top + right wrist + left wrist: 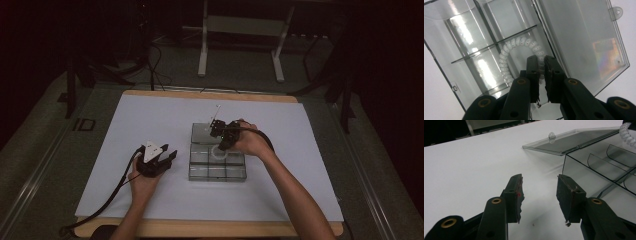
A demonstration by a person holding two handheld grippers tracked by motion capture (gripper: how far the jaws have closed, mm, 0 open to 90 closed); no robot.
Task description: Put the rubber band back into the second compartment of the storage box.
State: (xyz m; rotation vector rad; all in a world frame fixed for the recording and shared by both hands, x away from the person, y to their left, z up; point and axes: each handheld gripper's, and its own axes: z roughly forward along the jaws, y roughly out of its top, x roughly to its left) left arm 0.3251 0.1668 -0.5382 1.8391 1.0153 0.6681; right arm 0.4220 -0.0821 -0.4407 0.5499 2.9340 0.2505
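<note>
A white spiral hair tie (520, 53) hangs pinched in the right gripper (541, 61) over a compartment of the clear plastic organizer box (218, 165), lid open. Light and springy, it likely handles best gripped across one coil. The left gripper (540, 191) rests beside the box, jaws apart and empty.

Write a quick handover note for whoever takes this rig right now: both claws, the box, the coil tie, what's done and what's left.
Left claw: open, holding nothing, parked on the white table beside the clear compartment box.
Right claw: shut on the white spiral hair tie, over the box's compartments next to the hinge.
Lid: already open, lying back flat.
Done: lid opened, tie carried over the box.
Left: probably lower the tie into a compartment, release it, then close the lid.
</note>
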